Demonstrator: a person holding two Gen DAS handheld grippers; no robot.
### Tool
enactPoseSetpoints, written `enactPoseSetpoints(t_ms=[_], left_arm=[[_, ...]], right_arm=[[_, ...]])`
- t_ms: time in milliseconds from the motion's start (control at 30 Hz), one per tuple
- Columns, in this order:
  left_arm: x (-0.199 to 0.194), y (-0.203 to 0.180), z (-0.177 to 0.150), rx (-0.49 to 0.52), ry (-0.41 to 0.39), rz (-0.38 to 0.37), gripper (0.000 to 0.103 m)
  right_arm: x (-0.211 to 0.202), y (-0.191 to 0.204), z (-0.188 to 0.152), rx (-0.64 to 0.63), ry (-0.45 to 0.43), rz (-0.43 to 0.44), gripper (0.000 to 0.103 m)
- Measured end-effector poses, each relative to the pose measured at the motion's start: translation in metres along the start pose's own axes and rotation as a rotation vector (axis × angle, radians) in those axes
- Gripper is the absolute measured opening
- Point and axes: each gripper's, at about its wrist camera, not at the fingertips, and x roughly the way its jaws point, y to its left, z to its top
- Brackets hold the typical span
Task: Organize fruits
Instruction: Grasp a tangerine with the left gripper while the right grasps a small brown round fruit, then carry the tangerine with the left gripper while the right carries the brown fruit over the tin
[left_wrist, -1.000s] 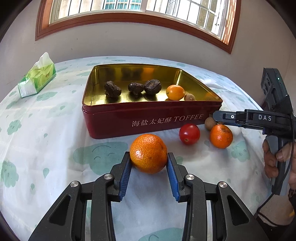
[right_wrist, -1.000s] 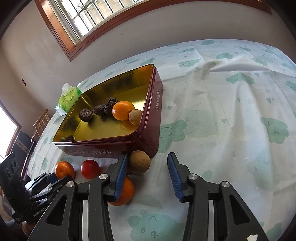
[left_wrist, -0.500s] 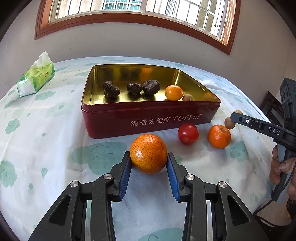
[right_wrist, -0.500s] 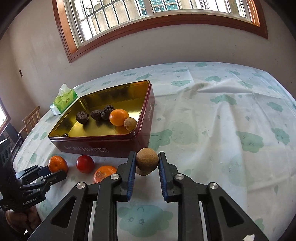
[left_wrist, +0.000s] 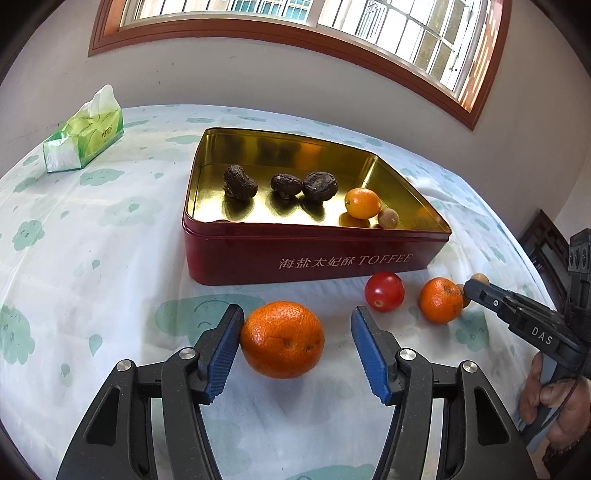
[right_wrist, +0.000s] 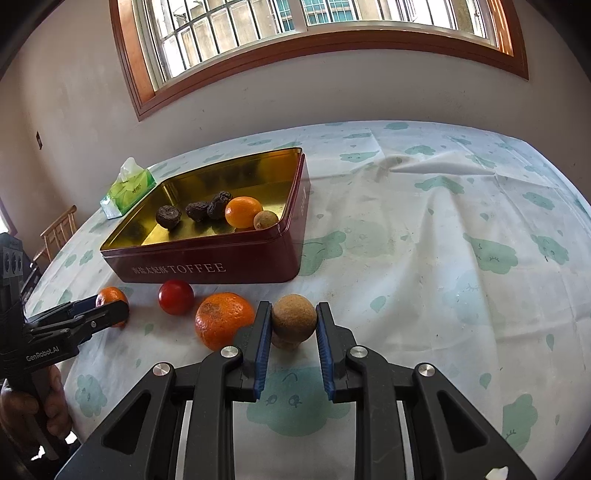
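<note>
A big orange (left_wrist: 282, 339) lies on the cloth between the jaws of my left gripper (left_wrist: 297, 315), which are opening: the left pad still meets the peel and the right pad stands clear. My right gripper (right_wrist: 293, 310) is shut on a round brown fruit (right_wrist: 294, 319), held just above the cloth. A smaller orange (right_wrist: 221, 319) and a cherry tomato (right_wrist: 176, 296) rest in front of the red toffee tin (right_wrist: 221, 266). Inside the tin are three dark dried fruits (left_wrist: 284, 184), a small orange (left_wrist: 362, 202) and a small brown fruit (left_wrist: 388, 218).
A green tissue pack (left_wrist: 85, 136) sits at the far left of the cloth-covered table. A wooden chair (right_wrist: 55, 232) stands beyond the table's left edge. A person's hand (left_wrist: 554, 402) grips the right tool's handle at the lower right.
My left gripper's jaws have spread off the big orange, which stays on the cloth. My right gripper closed on the brown fruit and drew it back from the tin, lifting slightly.
</note>
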Motion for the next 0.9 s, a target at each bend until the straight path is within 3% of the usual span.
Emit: enactPoseSetpoints(t_ms=[100,133,200,400,900], left_arm=[[0.005,0.002,0.000,-0.003,0.012,0.021,0.059],[0.005,0.002,-0.001,-0.001,0.010,0.020,0.047],[0.005,0.000,-0.004,0.024,0.005,0.033,0.043],[-0.003,-0.003,-0.010,0.044,-0.017,0.023,0.042],[-0.039,-0.026,0.005,0.131,-0.130,0.082,0.042]], right_arm=[[0.000,-0.004,0.000,0.026,0.002,0.011,0.021],[0.000,-0.005,0.001,0.029,0.003,0.012,0.021],[0.001,-0.004,0.000,0.029,0.003,0.012,0.021],[-0.005,0.000,0.002,0.020,-0.017,0.004,0.021],[-0.030,0.034,0.008,-0.027,-0.088,0.019,0.021]])
